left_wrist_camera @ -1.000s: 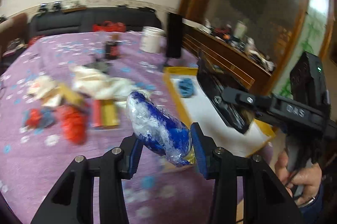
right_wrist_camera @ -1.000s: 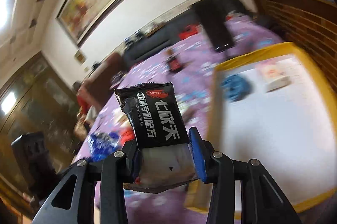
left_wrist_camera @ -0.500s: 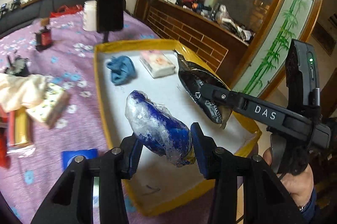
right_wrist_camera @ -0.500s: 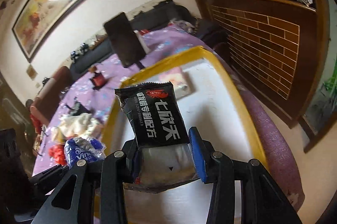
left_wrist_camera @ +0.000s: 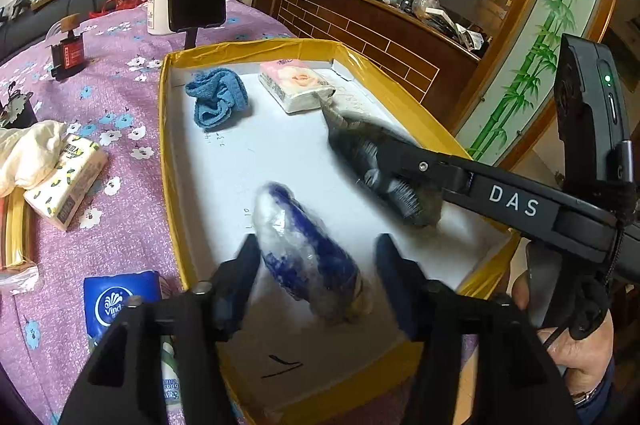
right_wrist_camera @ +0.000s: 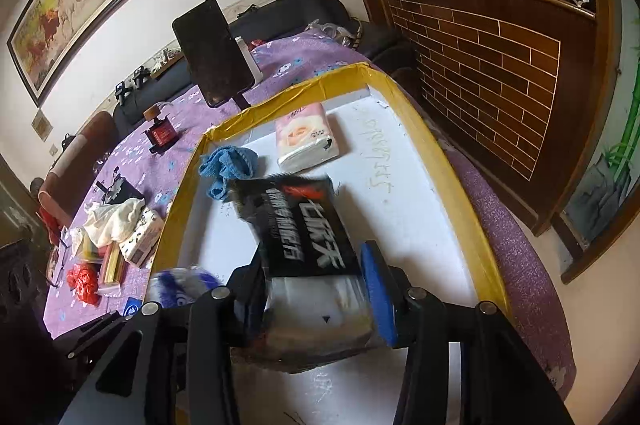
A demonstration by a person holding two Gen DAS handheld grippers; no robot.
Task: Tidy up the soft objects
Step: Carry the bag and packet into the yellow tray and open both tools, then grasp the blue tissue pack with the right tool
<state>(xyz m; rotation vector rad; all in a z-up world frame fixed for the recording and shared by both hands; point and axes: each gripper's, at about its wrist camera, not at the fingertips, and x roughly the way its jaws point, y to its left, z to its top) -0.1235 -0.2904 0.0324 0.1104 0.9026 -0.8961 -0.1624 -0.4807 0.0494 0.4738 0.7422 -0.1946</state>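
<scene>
Yellow-rimmed tray (left_wrist_camera: 168, 161) holds crinkled blue-white packet (left_wrist_camera: 308, 257).

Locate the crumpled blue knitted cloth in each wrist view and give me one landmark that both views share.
Left wrist view: the crumpled blue knitted cloth lies upper centre, in the far left corner of the yellow-rimmed white tray.
Right wrist view: it sits left of centre, inside the tray's far left corner, partly behind the black snack packet.
Shared landmark: the pink tissue pack to the cloth's right.

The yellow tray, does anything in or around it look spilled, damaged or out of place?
Nothing spilled or damaged. The tray holds a blue cloth and pink tissue pack; a blue packet and black pouch sit between open grippers over it.
</scene>
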